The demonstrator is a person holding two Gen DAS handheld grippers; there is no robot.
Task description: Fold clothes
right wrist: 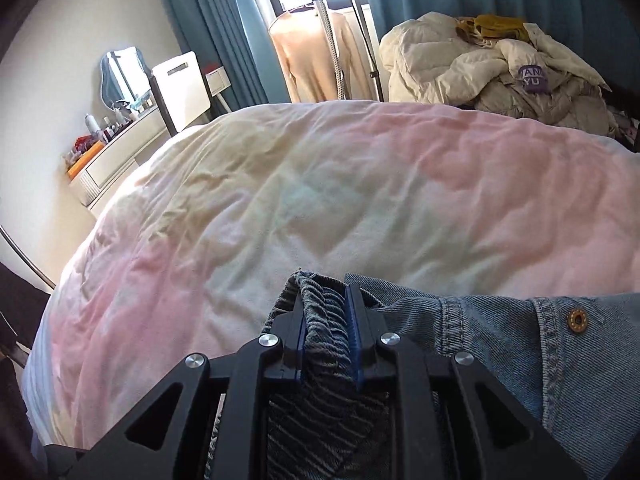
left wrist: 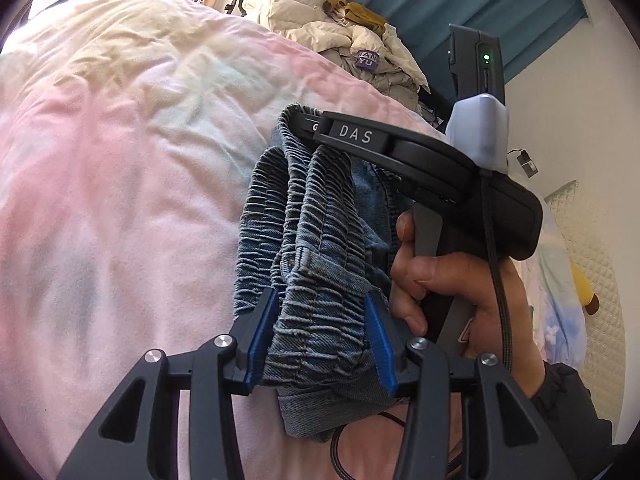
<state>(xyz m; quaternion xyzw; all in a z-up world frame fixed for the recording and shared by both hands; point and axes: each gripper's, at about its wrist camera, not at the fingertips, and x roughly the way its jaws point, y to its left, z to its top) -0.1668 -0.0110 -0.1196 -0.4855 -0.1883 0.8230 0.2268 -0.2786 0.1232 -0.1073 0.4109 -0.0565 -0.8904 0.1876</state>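
A blue denim garment with an elastic ruched waistband is bunched up above the pastel pink bed cover. My left gripper is shut on the gathered waistband, its blue pads pressing both sides. In the left wrist view my right gripper, held by a hand, grips the far end of the same waistband. In the right wrist view my right gripper is shut on the ruched waistband; the denim with a copper rivet spreads to the right over the bed cover.
A heap of cream puffer jackets lies at the far side of the bed, also in the left wrist view. A beige top hangs on a stand by teal curtains. A white dresser with bottles stands at left.
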